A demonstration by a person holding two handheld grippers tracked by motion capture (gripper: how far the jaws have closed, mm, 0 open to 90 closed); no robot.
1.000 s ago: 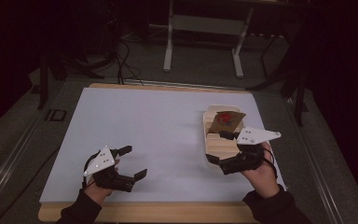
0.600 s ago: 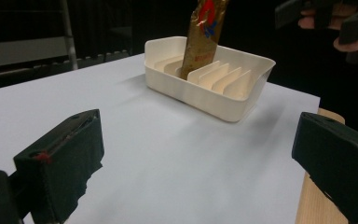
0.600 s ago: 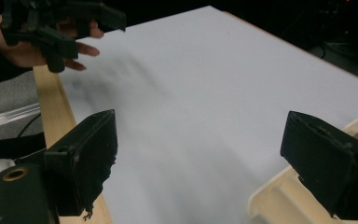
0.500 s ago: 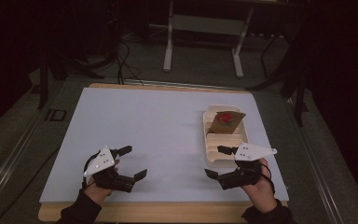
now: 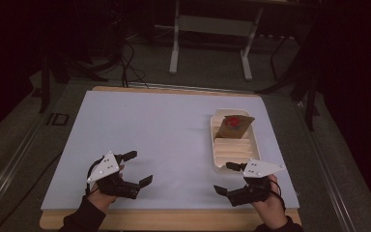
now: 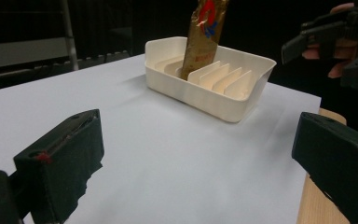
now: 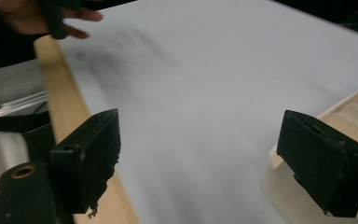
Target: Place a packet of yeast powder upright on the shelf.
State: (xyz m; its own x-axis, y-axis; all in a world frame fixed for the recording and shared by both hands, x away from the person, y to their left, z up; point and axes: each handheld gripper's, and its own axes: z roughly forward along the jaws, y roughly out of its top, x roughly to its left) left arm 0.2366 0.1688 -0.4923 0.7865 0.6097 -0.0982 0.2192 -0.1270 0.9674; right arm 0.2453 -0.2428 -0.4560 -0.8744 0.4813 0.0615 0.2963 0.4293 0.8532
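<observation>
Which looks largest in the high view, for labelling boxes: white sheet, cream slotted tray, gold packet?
1. White sheet covering the table.
2. Cream slotted plastic tray.
3. Gold foil packet with red print, standing in the tray's far slot.

room: dark, dim walls | floor: grey, black cables trailing beyond the table's far-left corner | table: white top, pale wooden edge along the near side | behind the far edge: white metal stand with two legs | light: falls on the tabletop
</observation>
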